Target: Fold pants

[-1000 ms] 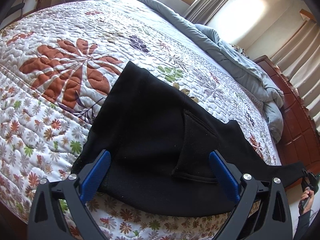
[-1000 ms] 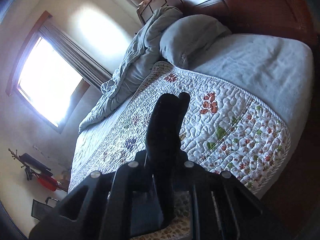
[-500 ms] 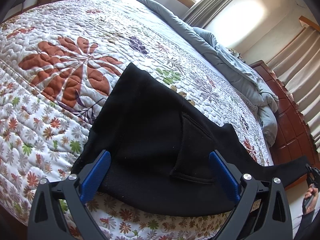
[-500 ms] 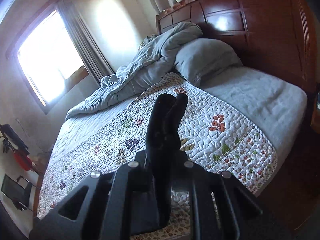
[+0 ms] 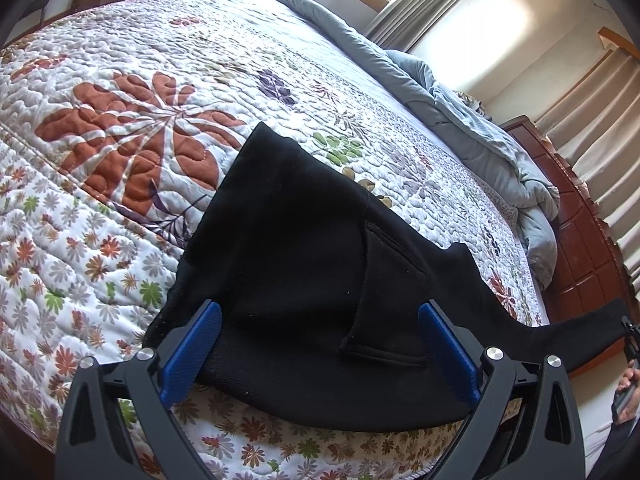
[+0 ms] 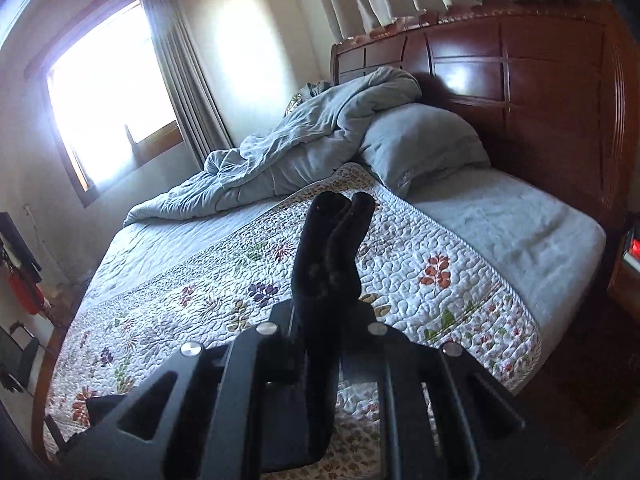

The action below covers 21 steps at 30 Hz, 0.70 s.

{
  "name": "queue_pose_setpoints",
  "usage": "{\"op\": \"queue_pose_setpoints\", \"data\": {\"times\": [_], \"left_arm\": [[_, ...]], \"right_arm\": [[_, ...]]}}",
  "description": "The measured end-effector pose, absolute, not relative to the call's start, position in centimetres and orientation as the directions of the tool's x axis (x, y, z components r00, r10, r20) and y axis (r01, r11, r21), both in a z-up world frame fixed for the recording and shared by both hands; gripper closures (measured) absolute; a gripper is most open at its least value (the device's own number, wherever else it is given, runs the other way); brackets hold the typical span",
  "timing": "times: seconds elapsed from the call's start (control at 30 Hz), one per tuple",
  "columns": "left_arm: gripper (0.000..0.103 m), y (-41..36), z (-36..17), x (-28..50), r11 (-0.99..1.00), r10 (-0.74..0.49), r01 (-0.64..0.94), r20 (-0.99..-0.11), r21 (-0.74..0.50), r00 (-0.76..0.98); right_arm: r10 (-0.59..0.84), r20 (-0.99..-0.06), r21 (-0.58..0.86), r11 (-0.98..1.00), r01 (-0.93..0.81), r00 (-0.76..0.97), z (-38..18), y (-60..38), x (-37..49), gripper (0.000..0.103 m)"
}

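Pants point(image 5: 304, 264), black and soft, lie spread on the floral quilt point(image 5: 120, 128) near the bed's front edge, waist part broad and flat, the legs running off to the right as one long narrowing strip. That strip rises clear of the bed toward the right gripper point(image 6: 320, 344), whose fingers are pinched nearly together on a bunched end of the cloth that sticks up between them. The left gripper point(image 5: 320, 344) hovers just above the near edge of the waist part, its blue fingers point(image 5: 192, 344) spread wide with nothing between them; whether they touch the fabric is hard to judge from this angle. So the garment's long axis runs left to right, from the left gripper to the right, which alone has hold. Folding probably calls for carrying the lifted leg end back over the waist part. Beyond lie a rumpled grey duvet point(image 6: 304, 136), a pillow point(image 6: 420, 144) and a dark wooden headboard point(image 6: 540, 80).
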<state>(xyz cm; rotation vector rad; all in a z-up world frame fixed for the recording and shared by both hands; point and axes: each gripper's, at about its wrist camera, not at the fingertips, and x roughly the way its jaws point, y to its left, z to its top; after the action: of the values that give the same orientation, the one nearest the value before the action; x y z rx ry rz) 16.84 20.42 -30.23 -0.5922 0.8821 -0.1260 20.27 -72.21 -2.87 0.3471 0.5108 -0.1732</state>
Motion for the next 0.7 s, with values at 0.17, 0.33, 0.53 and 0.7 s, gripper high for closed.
{"op": "queue_pose_setpoints", "data": {"times": [0.17, 0.33, 0.53, 0.7], "left_arm": [[0.004, 20.0, -30.3, 17.3, 0.842, -0.330, -0.140, -0.701, -0.522, 0.633], [0.004, 19.8, -30.4, 17.6, 0.848, -0.320, -0.143, -0.709, -0.510, 0.628], [0.004, 19.8, -30.5, 17.7, 0.849, -0.320, -0.143, -0.709, -0.509, 0.628], [0.004, 19.8, -30.5, 17.7, 0.845, -0.326, -0.140, -0.705, -0.516, 0.630]], "right_arm": [[-0.073, -0.495, 0.246, 0.944, 0.220, 0.866, -2.4, -71.4, 20.5, 0.091], [-0.058, -0.486, 0.231, 0.954, 0.192, 0.872, -2.1, -70.9, 20.8, 0.091], [-0.058, -0.475, 0.194, 0.966, 0.168, 0.878, -1.3, -69.8, 21.0, 0.092], [-0.062, -0.474, 0.166, 0.973, 0.158, 0.878, -0.9, -69.0, 21.0, 0.091]]}}
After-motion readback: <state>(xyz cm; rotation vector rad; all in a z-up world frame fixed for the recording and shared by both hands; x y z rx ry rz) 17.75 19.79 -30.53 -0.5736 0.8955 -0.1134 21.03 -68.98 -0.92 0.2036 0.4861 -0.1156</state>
